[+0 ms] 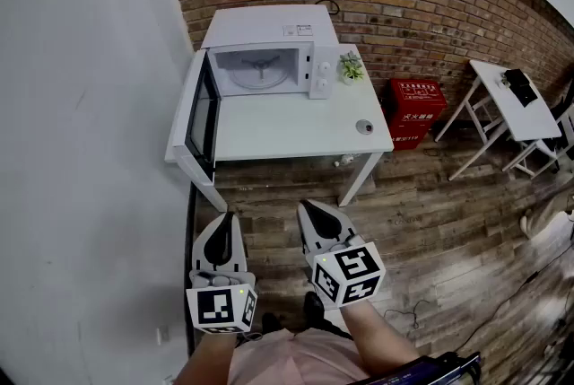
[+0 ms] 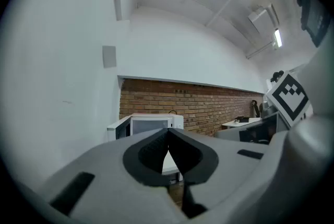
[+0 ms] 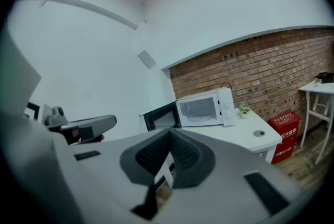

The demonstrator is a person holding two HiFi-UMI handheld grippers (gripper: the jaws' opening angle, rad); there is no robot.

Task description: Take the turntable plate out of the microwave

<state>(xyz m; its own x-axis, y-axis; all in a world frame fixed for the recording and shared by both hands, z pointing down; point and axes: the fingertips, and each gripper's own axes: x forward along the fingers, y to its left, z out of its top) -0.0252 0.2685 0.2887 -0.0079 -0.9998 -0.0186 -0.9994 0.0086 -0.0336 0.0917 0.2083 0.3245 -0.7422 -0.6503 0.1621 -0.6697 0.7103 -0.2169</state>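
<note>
So the microwave is a plain white one sitting at the far end of the white counter, pushed up against the brick wall, with its door swung wide open to the left. No brand name I can spot. There's a sticker on its top, but the print is way too small to read. The turntable plate is inside the cavity, lying flat on its floor, and the three-armed support shows through the glass. Nothing is on the plate. Just right of the microwave there's a little potted plant, and nearer, by the counter's right edge, a small round thing. On the floor to the right of the counter sits a red box with white Chinese characters on its front, probably a fire extinguisher case, though I can't really make out the writing. Further right is a white folding table. The left hand-held gripper and the right hand-held gripper are both over the wooden floor on the near side, well apart from the counter, each with its jaws pressed together on nothing.
</note>
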